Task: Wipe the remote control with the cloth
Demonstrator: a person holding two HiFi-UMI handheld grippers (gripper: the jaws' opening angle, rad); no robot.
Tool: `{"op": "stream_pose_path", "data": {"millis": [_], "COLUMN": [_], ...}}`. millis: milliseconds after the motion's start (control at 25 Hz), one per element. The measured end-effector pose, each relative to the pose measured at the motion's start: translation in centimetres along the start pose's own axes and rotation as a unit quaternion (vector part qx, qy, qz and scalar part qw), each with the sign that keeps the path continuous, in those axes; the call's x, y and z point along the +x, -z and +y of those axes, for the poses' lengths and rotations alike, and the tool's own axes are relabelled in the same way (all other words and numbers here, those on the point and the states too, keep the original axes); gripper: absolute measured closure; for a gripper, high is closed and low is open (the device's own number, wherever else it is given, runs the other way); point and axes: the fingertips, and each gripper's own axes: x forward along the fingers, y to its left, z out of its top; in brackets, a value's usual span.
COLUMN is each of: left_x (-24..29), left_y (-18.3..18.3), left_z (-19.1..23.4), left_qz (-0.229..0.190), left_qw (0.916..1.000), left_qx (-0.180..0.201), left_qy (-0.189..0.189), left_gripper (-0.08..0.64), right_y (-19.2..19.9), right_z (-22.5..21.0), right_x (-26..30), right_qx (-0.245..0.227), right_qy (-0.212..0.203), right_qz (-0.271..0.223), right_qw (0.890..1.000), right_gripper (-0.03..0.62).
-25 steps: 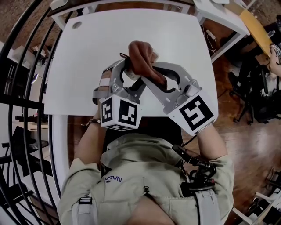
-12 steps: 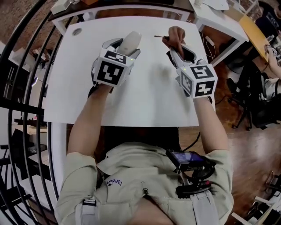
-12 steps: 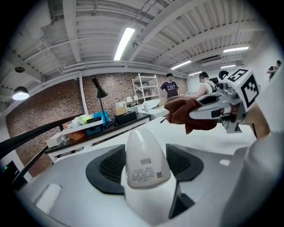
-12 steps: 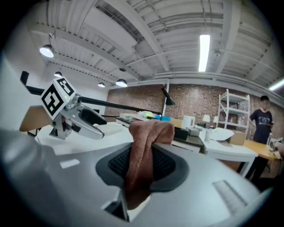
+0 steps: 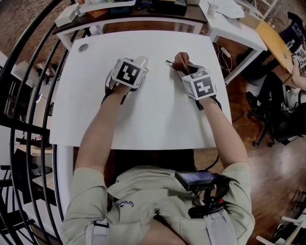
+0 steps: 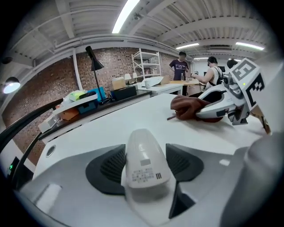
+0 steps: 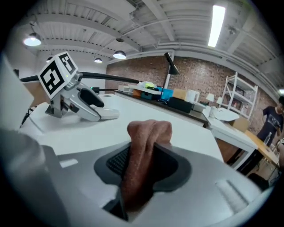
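A white remote control point(image 6: 143, 162) sits between the jaws of my left gripper point(image 5: 138, 64), which is shut on it; its tip point(image 5: 142, 61) pokes out past the marker cube. My right gripper point(image 5: 180, 64) holds a bunched brown cloth point(image 7: 144, 150) that stands up between its pads. Those jaws have just been opening a little, with the cloth still pinched between them. Both grippers are low over the white table point(image 5: 158, 110), a hand's width apart. From the left gripper view, the cloth point(image 6: 186, 108) rests on the tabletop at the right gripper's tips.
A round cable hole point(image 5: 83, 47) lies at the table's far left corner. Behind the table runs a shelf with a black desk lamp point(image 6: 94, 66) and boxes. Another white desk point(image 5: 234, 14) stands to the right. Black railings point(image 5: 28, 95) curve along the left.
Both grippers have moved away from my body, out over the far part of the table, and come apart. The cloth, which covered the remote a second ago, is now clear of it.
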Motion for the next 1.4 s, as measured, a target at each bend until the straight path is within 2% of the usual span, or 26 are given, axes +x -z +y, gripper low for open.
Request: {"op": "stream_pose_path", "data": {"millis": [120, 200, 280, 320, 360, 400, 440, 480, 560, 720, 800, 960, 1400], "left_x": [-0.2, -1.9, -5.2, -7.6, -10.2, -13.0, -15.7, -18.4, -22.7, -28.7, -29.5, -28.7, -26.8], "left_y": [0.5, -0.8, -2.6, -3.2, -3.6, -3.7, -3.5, -2.9, -1.3, 3.1, 5.3, 8.5, 8.4], "left_z": [0.7, 0.0, -1.1, -1.4, -1.7, -2.1, -2.6, -3.4, -5.3, -9.4, -11.0, -14.0, -17.3], "left_qz": [-0.005, -0.061, -0.144, -0.185, -0.227, -0.266, -0.301, -0.332, -0.37, -0.409, -0.409, -0.396, -0.392], "left_qw": [0.9999, 0.9979, 0.9889, 0.982, 0.9731, 0.9627, 0.9516, 0.9404, 0.9248, 0.9029, 0.9031, 0.911, 0.9146], "left_qx": [-0.005, -0.018, -0.03, -0.034, -0.039, -0.043, -0.046, -0.047, -0.045, -0.059, -0.06, -0.066, -0.078], "left_qy": [-0.012, 0.005, 0.019, 0.012, -0.004, -0.022, -0.041, -0.057, -0.079, -0.117, -0.117, -0.092, -0.059], "left_gripper": [0.234, 0.213, 0.227, 0.254, 0.349, 0.408, 0.467, 0.543, 0.556, 0.557, 0.557, 0.557, 0.557], "right_y": [-0.1, -1.5, -3.7, -4.8, -5.9, -6.7, -7.1, -7.1, -6.2, -2.2, -0.7, 2.2, 4.2], "right_z": [0.2, 0.2, 0.5, 0.9, 1.5, 2.3, 3.1, 3.9, 5.7, 10.2, 12.8, 17.1, 15.9], "right_x": [-0.5, -2.9, -6.8, -8.9, -11.2, -13.4, -15.7, -18.2, -22.2, -27.9, -29.1, -28.7, -29.5], "right_qx": [0.008, 0.021, 0.037, 0.042, 0.046, 0.048, 0.046, 0.042, 0.039, 0.046, 0.05, 0.066, 0.076], "right_qy": [-0.007, 0.003, 0.027, 0.039, 0.05, 0.06, 0.07, 0.081, 0.094, 0.108, 0.11, 0.089, 0.103], "right_qz": [-0.012, -0.055, -0.122, -0.157, -0.19, -0.22, -0.244, -0.263, -0.284, -0.298, -0.305, -0.298, -0.285], "right_qw": [1.0, 0.998, 0.991, 0.986, 0.979, 0.973, 0.966, 0.961, 0.953, 0.947, 0.945, 0.948, 0.95], "right_gripper": [0.391, 0.364, 0.362, 0.362, 0.364, 0.392, 0.472, 0.588, 0.589, 0.589, 0.589, 0.591, 0.591]}}
